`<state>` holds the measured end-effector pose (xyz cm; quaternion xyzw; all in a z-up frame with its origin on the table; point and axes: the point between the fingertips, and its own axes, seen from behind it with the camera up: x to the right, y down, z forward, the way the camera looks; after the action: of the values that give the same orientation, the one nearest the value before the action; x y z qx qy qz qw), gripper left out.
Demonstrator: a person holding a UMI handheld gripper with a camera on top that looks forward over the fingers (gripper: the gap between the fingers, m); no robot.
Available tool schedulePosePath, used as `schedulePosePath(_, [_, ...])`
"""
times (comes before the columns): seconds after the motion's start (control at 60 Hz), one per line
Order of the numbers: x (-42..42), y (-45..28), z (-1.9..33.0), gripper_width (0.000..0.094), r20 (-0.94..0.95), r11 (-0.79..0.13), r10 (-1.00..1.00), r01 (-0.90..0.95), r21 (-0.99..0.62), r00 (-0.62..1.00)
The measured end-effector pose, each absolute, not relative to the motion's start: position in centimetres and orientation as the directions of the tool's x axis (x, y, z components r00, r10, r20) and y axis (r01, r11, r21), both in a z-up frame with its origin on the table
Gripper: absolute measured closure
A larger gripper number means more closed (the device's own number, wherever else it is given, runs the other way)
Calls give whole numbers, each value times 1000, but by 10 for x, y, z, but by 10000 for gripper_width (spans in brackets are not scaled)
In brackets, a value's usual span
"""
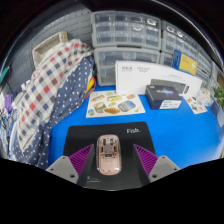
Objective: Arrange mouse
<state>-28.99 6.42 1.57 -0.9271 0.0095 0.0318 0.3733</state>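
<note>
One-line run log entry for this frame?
task: arrange mouse | gripper: open | mouse: between fingers, resting on black mouse pad | not gripped

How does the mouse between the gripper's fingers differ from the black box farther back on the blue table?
The mouse is rounded, pinkish and low; the black box is squared, dark and taller. The mouse lies on a dark mouse pad between the open gripper fingers; the black box sits well beyond them. Both rest over the blue table.

Between my tool's (108, 163) purple pads the mouse (108, 155) looks like smooth, slightly glossy pink plastic; its dark mat (112, 133) is matt; the surface (180, 125) is smooth blue.
</note>
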Motion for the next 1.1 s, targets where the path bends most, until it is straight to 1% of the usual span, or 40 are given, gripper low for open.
schedulePosePath(0.033, [-286, 62, 27, 134, -72, -711, 8, -45, -702, 997])
schedulePosePath(0.217, [-237, 39, 105, 110, -79, -637, 5, -58, -769, 997])
schedulePosePath(0.383, [-165, -8, 180, 117, -95, -554, -14, -87, -828, 995])
schedulePosePath(0.483, [-122, -46, 212, 120, -86, -514, -7, -77, -854, 996])
schedulePosePath(0.6, [-73, -94, 232, 124, -65, -487, 24, -45, -872, 998])
schedulePosePath(0.783, [-18, -157, 243, 123, -34, -473, 37, -12, -881, 999])
schedulePosePath(1.1, [22, -213, 256, 122, -40, -431, 33, -22, -902, 999])
